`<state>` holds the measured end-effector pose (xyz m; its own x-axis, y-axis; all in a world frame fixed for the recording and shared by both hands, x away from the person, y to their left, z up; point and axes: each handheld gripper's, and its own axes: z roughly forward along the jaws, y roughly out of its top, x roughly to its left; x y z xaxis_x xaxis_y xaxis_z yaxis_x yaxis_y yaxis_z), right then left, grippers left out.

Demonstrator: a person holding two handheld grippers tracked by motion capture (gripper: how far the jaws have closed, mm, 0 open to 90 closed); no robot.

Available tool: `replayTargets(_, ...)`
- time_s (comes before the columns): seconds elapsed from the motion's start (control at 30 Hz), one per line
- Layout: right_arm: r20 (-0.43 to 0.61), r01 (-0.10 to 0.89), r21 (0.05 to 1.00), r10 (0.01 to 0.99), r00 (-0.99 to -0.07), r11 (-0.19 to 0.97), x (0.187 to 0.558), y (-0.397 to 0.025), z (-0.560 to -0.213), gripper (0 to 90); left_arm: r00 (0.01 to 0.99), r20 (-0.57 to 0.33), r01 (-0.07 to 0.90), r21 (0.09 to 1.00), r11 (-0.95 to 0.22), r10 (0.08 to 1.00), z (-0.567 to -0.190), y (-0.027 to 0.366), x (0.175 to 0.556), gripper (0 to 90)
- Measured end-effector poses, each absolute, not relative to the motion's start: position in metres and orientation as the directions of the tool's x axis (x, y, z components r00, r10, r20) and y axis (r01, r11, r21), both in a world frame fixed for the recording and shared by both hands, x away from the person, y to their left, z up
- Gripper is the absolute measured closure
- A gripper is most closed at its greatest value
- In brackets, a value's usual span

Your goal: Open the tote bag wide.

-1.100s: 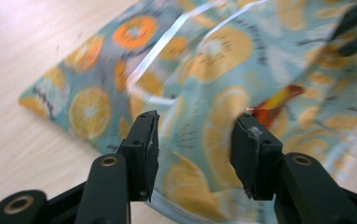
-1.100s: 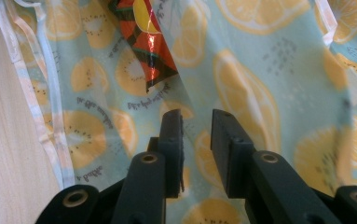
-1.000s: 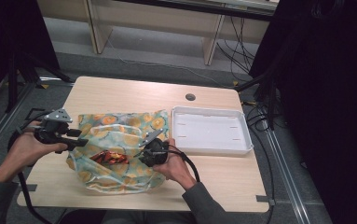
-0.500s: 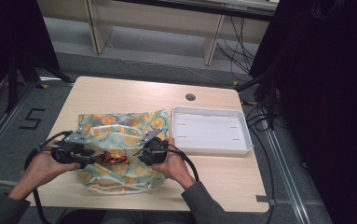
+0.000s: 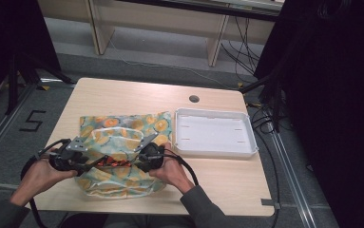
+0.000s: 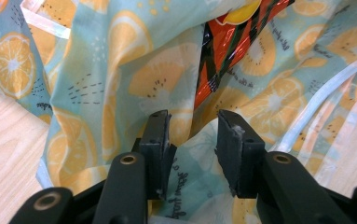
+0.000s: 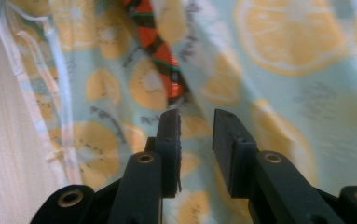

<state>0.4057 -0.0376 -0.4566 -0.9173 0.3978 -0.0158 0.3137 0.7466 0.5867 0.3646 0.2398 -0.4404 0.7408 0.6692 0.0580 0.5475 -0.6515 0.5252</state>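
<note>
One pale-blue plastic bag printed with orange slices (image 5: 118,152) lies crumpled at the lower left of the high view, on the light wooden tabletop (image 5: 122,95). One shiny red-and-black snack packet (image 5: 114,162) lies on the bag's folds, its long axis running left to right between the two tongs. The left tongs (image 6: 192,135) stand partly open over a fold of the bag, gripping nothing. The right tongs (image 7: 195,135) are likewise partly open, empty. One white rectangular plastic tray (image 5: 250,142) sits just right of the bag.
</note>
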Motion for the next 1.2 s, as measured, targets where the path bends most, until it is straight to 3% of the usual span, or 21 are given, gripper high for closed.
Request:
replayTargets(0.33,-0.06,0.269,0.551,0.36,-0.931,0.789,0.404,-0.011,-0.471,72.6,0.748,0.045,0.54,0.54,-0.646,0.662,-0.438,0.241,0.363,62.5)
replayTargets(0.5,-0.102,0.23,0.57,0.346,-0.933,0.789,0.406,-0.004,-0.473,88.8,0.751,0.043,0.534,0.548,-0.644,0.659,-0.436,0.241,0.363,61.6)
replayTargets(0.57,-0.123,0.22,0.566,0.345,-0.93,0.794,0.406,-0.005,-0.472,90.0,0.749,0.042,0.535,0.55,-0.641,0.661,-0.435,0.241,0.362,61.5)
replayTargets(0.8,-0.095,0.22,0.551,0.322,-0.942,0.805,0.402,-0.026,-0.452,90.0,0.743,0.024,0.552,0.543,-0.633,0.668,-0.434,0.24,0.361,59.7)
replayTargets(1.2,-0.009,0.275,0.61,0.354,-0.935,0.743,0.408,-0.06,-0.424,90.0,0.756,0.033,0.517,0.583,-0.627,0.654,-0.434,0.23,0.356,51.6)
